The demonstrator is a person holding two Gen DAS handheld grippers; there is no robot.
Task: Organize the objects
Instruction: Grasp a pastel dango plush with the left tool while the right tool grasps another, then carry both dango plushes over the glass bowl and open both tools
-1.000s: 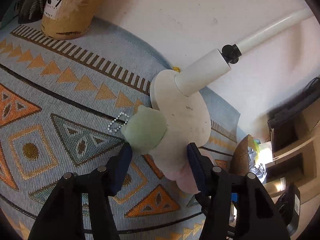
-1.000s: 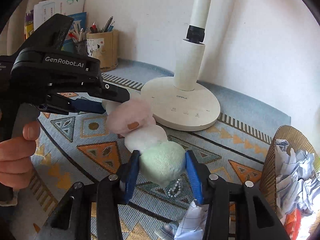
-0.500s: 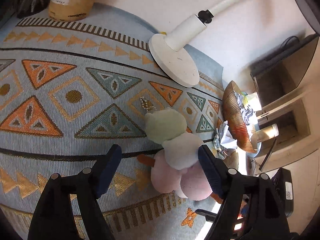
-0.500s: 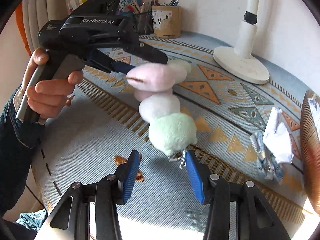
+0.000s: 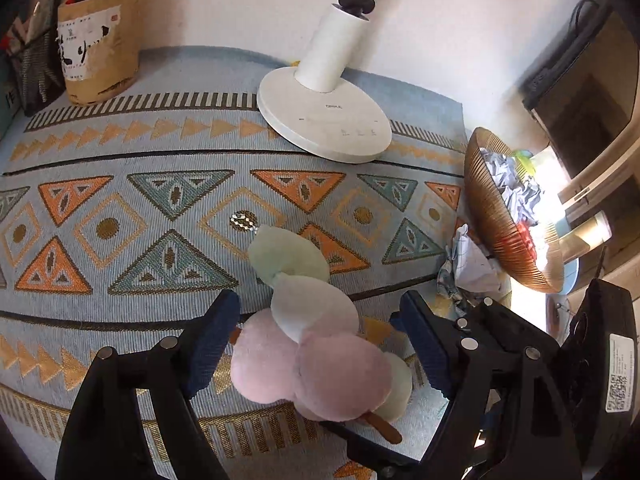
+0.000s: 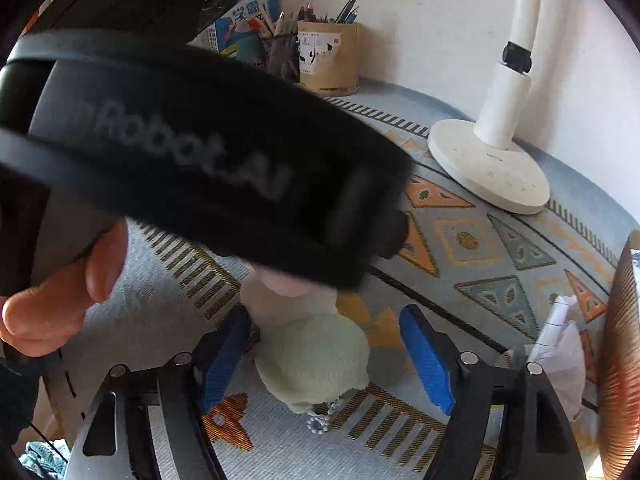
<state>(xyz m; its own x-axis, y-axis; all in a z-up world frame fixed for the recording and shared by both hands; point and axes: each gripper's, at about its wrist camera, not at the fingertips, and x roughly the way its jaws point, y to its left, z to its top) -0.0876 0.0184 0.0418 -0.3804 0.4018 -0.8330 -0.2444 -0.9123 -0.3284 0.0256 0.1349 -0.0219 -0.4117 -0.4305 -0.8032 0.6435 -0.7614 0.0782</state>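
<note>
Plush skewer toy [image 5: 308, 320] on mat btwn both grippers' fingers [image 5: 212, 336], all apart, just opening, untouched.

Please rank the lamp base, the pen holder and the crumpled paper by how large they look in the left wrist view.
1. Lamp base, clearly widest.
2. Pen holder.
3. Crumpled paper, smallest as it looks, though it lies nearer the camera.
</note>
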